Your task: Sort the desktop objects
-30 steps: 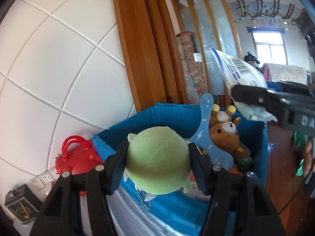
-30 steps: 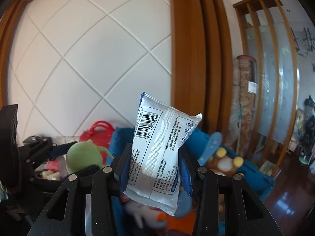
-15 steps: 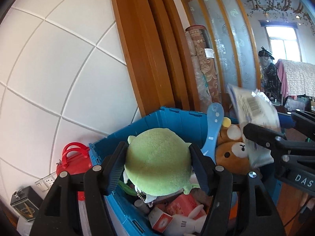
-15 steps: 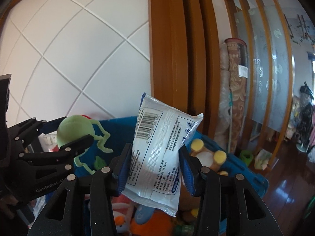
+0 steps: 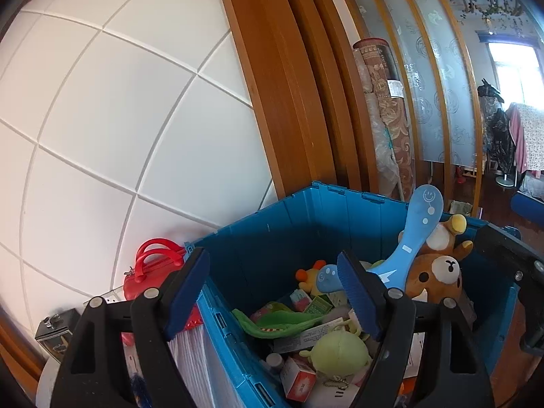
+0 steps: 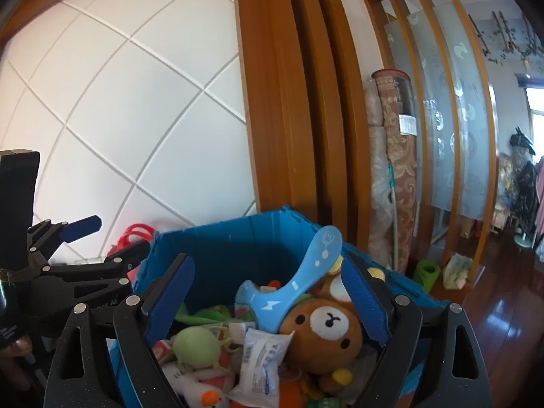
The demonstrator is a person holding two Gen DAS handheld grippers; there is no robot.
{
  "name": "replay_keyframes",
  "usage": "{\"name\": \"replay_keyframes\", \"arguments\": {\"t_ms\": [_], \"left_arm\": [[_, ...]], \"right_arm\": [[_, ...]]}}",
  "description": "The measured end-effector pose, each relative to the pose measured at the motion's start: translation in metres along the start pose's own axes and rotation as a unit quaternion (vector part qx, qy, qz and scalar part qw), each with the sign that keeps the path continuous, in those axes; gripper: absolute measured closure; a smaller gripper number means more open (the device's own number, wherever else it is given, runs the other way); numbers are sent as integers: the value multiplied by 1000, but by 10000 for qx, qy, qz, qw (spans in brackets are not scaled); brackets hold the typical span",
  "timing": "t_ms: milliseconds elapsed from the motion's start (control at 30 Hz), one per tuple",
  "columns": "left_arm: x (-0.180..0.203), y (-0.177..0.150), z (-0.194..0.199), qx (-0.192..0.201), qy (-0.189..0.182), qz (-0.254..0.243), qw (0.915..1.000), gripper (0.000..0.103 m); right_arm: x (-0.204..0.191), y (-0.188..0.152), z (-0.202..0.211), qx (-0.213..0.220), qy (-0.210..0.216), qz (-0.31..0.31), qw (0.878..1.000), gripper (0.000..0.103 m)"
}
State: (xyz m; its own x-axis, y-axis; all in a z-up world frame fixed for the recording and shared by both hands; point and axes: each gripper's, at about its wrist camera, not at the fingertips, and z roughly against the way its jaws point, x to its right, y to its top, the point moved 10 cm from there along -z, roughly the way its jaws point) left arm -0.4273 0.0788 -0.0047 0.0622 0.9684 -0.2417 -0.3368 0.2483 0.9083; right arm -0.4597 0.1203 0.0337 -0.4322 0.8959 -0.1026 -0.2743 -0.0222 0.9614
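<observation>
Here, nearest you, the left gripper has its ribbed blue pads spread wide and still opening, nothing between them; your right gripper is likewise wide, opening and empty. Below both, the blue plastic crate, hard and ribbed on its walls, holds the sorted things. The round, fuzzy green plush lies on the heap, a small chain at its underside, its lower edge cut off by the left gripper's frame. The glossy white wipes packet lies flat beside the brown plush bear, long axis running from you toward the crate's far wall, its near end hidden by the gripper. A smooth blue fan leans upward to the right. Farther off, a red handbag sits half hidden behind the crate, against the white padded wall
</observation>
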Motion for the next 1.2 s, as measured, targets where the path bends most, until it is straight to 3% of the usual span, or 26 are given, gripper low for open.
{"name": "replay_keyframes", "arguments": {"t_ms": [233, 300, 533, 633, 767, 967, 1200], "left_arm": [[-2, -1, 13, 101, 128, 82, 9998, 25], [-7, -4, 23, 189, 141, 146, 9996, 25], [-28, -22, 75, 440, 311, 316, 9980, 25], [-41, -42, 103, 421, 395, 467, 9972, 25], [-51, -80, 137, 147, 113, 577, 9982, 25], [-86, -143, 206, -193, 339, 528, 9978, 25], [-102, -166, 259, -305, 390, 684, 9964, 25]], "right_arm": [[-5, 2, 17, 102, 47, -9, 9999, 10], [-7, 3, 24, 157, 60, -19, 9999, 5], [-34, -5, 66, 247, 203, 88, 9994, 4], [-52, -15, 96, 331, 227, 196, 9990, 4], [-76, -34, 136, 356, 81, 328, 9988, 2], [-116, -80, 195, 44, 18, 180, 9998, 2], [-162, -117, 256, -221, 173, 326, 9991, 1]]}}
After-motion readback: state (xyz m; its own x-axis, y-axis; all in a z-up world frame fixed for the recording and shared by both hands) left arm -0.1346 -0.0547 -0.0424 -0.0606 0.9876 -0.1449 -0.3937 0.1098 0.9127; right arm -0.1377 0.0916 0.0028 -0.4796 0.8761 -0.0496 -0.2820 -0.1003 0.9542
